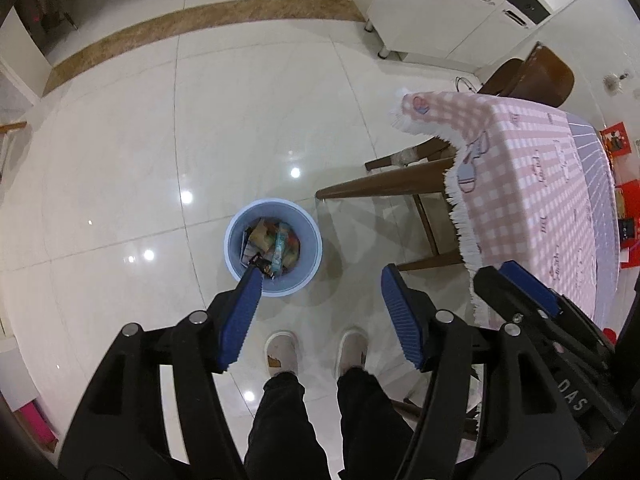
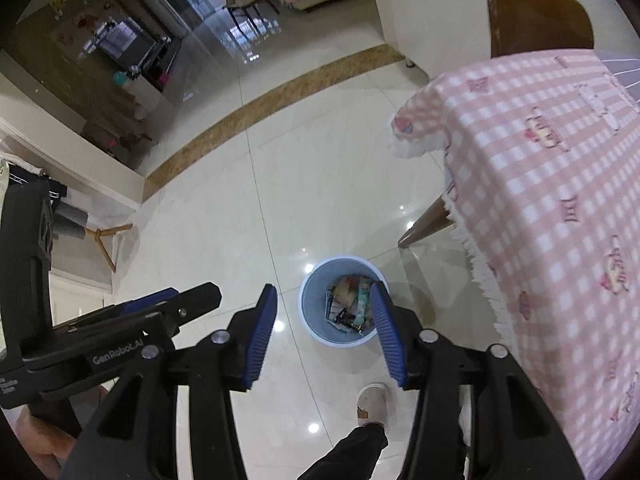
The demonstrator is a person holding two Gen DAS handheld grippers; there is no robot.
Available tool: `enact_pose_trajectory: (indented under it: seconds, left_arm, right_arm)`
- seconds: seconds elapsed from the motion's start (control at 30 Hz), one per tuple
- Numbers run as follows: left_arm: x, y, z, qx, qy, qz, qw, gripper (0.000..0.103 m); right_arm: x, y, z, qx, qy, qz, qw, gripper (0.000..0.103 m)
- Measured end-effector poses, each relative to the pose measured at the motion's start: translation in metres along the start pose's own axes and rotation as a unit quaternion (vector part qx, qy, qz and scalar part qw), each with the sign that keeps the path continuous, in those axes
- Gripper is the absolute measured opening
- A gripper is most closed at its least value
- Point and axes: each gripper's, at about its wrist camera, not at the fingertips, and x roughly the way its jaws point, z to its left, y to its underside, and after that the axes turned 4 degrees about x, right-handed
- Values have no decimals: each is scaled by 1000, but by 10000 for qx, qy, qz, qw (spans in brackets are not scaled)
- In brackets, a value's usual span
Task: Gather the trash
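Observation:
A light blue trash bin (image 1: 273,286) stands on the tiled floor, filled with several crumpled wrappers (image 1: 272,245). My left gripper (image 1: 320,274) is open and empty, held high above the floor, its left fingertip over the bin's near rim. In the right wrist view the same bin (image 2: 316,320) with wrappers (image 2: 352,304) sits below my right gripper (image 2: 324,292), which is open and empty, its right finger overlapping the bin's right side. The right gripper also shows in the left wrist view (image 1: 524,280), and the left gripper in the right wrist view (image 2: 160,300).
A table with a pink checked cloth (image 1: 532,184) (image 2: 540,200) stands to the right of the bin, with wooden legs (image 1: 384,188) and a brown chair (image 1: 532,72) behind. The person's slippered feet (image 1: 282,354) stand just before the bin. White cabinets (image 1: 440,4) are at the back.

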Motion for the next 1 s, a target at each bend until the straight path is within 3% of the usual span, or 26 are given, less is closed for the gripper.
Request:
enact_pose_trajectory:
  seconds: [0.27,0.4,0.5,0.77,1.0]
  left_arm:
    - [-61,23,-33,146,-329,-470,9982,71]
    - [-106,44,-63,219,-519,-1013,9933,75]
    - [-145,70,-97,331,-819,-1607,9830,78]
    - [-217,145,-175,471,-887,-2728,9568,85]
    - [-254,191,-228,728,-1011,-3120,9419,90]
  right_arm:
    - [-70,12,-13,-129,-149,-369,9991,49]
    - [-118,28,-23,-371,-230,-671,9968,51]
    - [-156,41,-34,-579,-275,-966,9933,52]
    - [-262,89,-78,-990,-223,-1942,9757,59]
    - [-333,132,-110,-1059,-132,-2532,9615,66]
